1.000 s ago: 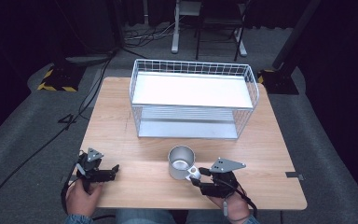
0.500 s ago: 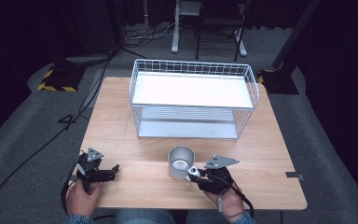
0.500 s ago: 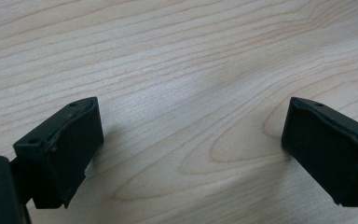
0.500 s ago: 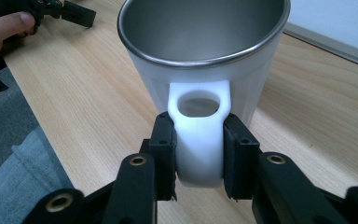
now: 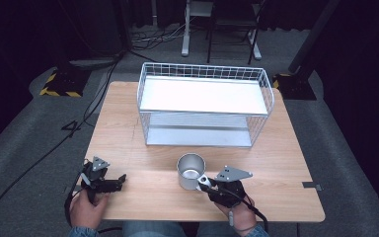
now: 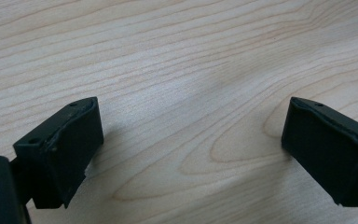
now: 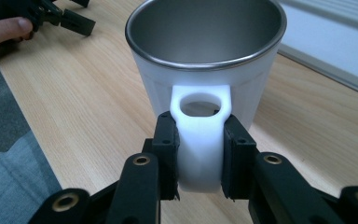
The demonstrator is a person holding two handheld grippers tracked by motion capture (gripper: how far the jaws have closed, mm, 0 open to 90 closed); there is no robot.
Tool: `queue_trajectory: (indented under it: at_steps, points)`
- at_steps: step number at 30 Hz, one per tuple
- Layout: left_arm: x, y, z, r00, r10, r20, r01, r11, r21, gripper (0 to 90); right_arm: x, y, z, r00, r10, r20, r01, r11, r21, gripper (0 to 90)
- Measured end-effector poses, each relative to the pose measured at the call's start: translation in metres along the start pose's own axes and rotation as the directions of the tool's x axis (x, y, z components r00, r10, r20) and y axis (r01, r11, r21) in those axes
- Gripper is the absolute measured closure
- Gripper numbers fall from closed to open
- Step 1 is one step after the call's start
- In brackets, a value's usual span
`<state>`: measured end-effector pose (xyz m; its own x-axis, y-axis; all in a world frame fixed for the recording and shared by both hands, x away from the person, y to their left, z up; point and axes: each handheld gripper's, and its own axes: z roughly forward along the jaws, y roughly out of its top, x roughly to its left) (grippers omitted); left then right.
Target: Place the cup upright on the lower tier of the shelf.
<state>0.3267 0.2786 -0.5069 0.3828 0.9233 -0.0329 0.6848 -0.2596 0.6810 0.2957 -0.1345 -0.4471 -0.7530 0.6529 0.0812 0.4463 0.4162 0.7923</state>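
A white mug (image 7: pixel 205 60) with a steel-lined interior is found upright on the wooden table (image 5: pixel 128 118), near its front edge and in front of a white wire rack (image 5: pixel 205 101) from which it stands apart. The right gripper (image 7: pixel 199 156) is closed on the mug's white handle (image 7: pixel 200 135), one jaw pressed to each side, a grip judged suited to lifting or turning the mug without contact with its body. The left gripper (image 6: pixel 191 140) is held low over bare wood at the front left, jaws spread wide and empty, apparently in reserve. The table is surrounded by grey flooring, trailing cables and dark surroundings.
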Motion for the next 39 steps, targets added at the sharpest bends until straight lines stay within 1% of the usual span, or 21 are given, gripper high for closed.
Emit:
queue_trajectory:
  at_steps: [4, 8, 14, 19, 22, 27, 32, 37, 39]
  points:
    - [0.0, 0.0, 0.0, 1.0, 0.0, 0.0, 0.0, 1.0, 0.0, 5.7, 0.001, 0.001, -0.003, 0.9999, -0.006, 0.008, 0.007, 0.999, -0.033, 71.5]
    - [0.0, 0.0, 0.0, 1.0, 0.0, 0.0, 0.0, 1.0, 0.0, 5.8, -0.001, 0.005, -0.007, 1.0, 0.002, 0.01, -0.001, 0.998, -0.068, 71.6]
    - [0.0, 0.0, 0.0, 1.0, 0.0, -0.001, 0.0, 1.0, 0.001, 5.7, -0.005, 0.019, -0.008, 0.9998, 0.007, 0.019, -0.006, 0.996, -0.089, 71.5]
    - [0.0, 0.0, 0.0, 1.0, 0.001, 0.0, -0.001, 1.0, 0.0, 5.7, -0.008, 0.034, -0.005, 0.9995, 0.012, 0.029, -0.009, 0.995, -0.104, 71.5]
    - [0.0, 0.0, 0.0, 1.0, 0.0, 0.0, 0.0, 1.0, 0.0, 5.7, -0.011, 0.045, -0.001, 0.9991, 0.019, 0.038, -0.015, 0.994, -0.113, 71.5]
    - [0.0, 0.0, 0.0, 1.0, 0.0, 0.0, 0.0, 1.0, 0.0, 5.8, -0.017, 0.061, 0.009, 0.9975, 0.024, 0.067, -0.015, 0.992, -0.128, 71.6]
    - [0.0, 0.0, 0.0, 1.0, 0.0, -0.001, 0.0, 1.0, 0.001, 5.7, -0.027, 0.075, 0.021, 0.9948, 0.047, 0.091, -0.034, 0.989, -0.143, 71.5]
    - [0.0, 0.0, 0.0, 1.0, 0.0, 0.0, 0.0, 1.0, 0.0, 5.7, -0.038, 0.088, 0.034, 0.9921, 0.048, 0.116, -0.03, 0.988, -0.151, 71.5]
    - [0.0, 0.0, 0.0, 1.0, 0.001, 0.0, -0.001, 1.0, 0.0, 5.8, -0.041, 0.093, 0.039, 0.9908, 0.058, 0.123, -0.038, 0.987, -0.157, 71.5]
